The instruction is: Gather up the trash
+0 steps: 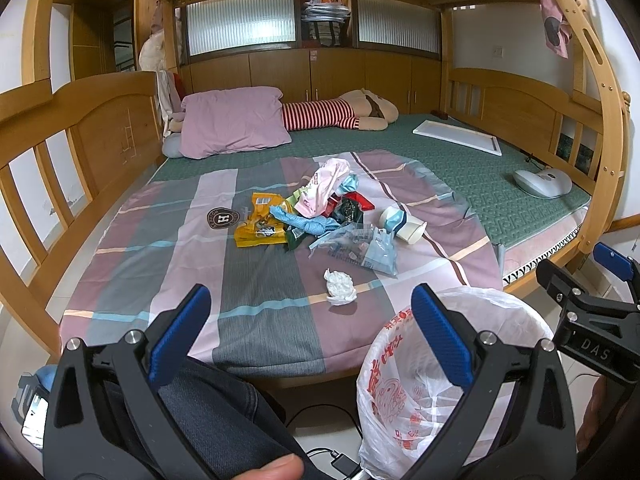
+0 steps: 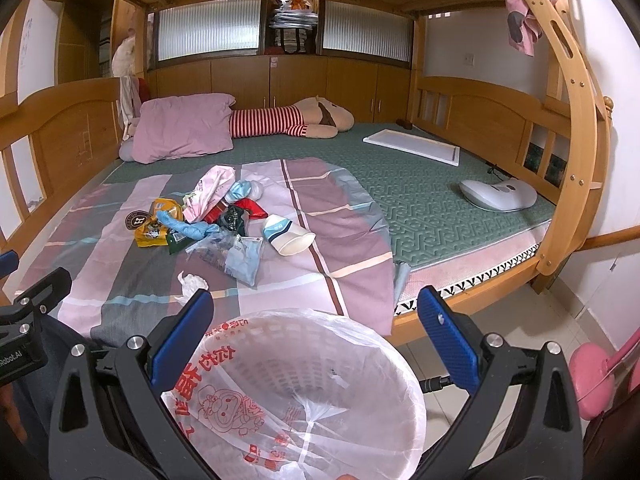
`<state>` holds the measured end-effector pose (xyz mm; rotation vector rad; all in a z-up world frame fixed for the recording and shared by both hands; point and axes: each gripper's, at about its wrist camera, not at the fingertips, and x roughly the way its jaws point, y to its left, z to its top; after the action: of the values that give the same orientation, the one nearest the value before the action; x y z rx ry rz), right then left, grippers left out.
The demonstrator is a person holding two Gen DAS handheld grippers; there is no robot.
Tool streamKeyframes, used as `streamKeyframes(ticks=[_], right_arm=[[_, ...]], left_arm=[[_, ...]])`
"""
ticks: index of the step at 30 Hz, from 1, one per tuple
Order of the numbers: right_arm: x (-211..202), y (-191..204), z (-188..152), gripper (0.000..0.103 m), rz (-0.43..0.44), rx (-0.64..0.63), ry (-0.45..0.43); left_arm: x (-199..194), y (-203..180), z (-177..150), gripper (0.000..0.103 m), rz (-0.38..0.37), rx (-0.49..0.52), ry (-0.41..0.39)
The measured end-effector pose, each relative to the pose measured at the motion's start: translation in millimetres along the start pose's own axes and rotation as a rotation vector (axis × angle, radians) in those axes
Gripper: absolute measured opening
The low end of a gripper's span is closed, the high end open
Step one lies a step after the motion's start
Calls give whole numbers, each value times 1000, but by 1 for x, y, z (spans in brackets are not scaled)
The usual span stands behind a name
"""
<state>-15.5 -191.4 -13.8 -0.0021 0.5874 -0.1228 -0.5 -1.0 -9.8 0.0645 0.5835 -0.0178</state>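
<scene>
Wooden bunk bed [image 1: 100,128] w/ a striped sheet [image 1: 168,248] spread over the near part of a green mattress [image 1: 460,168]. Trash sits in a loose heap mid-sheet: yellow snack bag [image 1: 258,226] on the heap's left edge, blue glove [image 1: 304,222] twisted beside it, pink wrapper [image 1: 326,186] on top toward the back, clear plastic bag [image 1: 366,246] at the front, paper cup [image 1: 404,224] lying on its side just right of the heap. Crumpled tissue [image 1: 340,286] lies apart from the heap, nearer the bed's front edge.

Left gripper [image 1: 310,336] hovers above the sheet's near edge, blue fingers spread wide, nothing between them. Right gripper [image 2: 314,342] also spread wide & holding nothing, poised over a trash basket [image 2: 296,384] lined w/ a white printed bag, which stands on the floor against the bed's front edge.

Further back: purple pillow [image 1: 234,120], striped plush toy [image 1: 340,114] lying along the cabinets, white board [image 1: 458,136] flat on the mattress, white gadget [image 1: 542,184] near the right rail.
</scene>
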Motion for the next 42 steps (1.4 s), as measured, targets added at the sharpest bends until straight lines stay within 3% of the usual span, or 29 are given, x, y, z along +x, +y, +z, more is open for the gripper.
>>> streamKeyframes(ticks=[42], right_arm=[[4, 2, -9, 100, -4, -2, 6]], left_arm=[[5, 0, -8, 100, -2, -4, 10]])
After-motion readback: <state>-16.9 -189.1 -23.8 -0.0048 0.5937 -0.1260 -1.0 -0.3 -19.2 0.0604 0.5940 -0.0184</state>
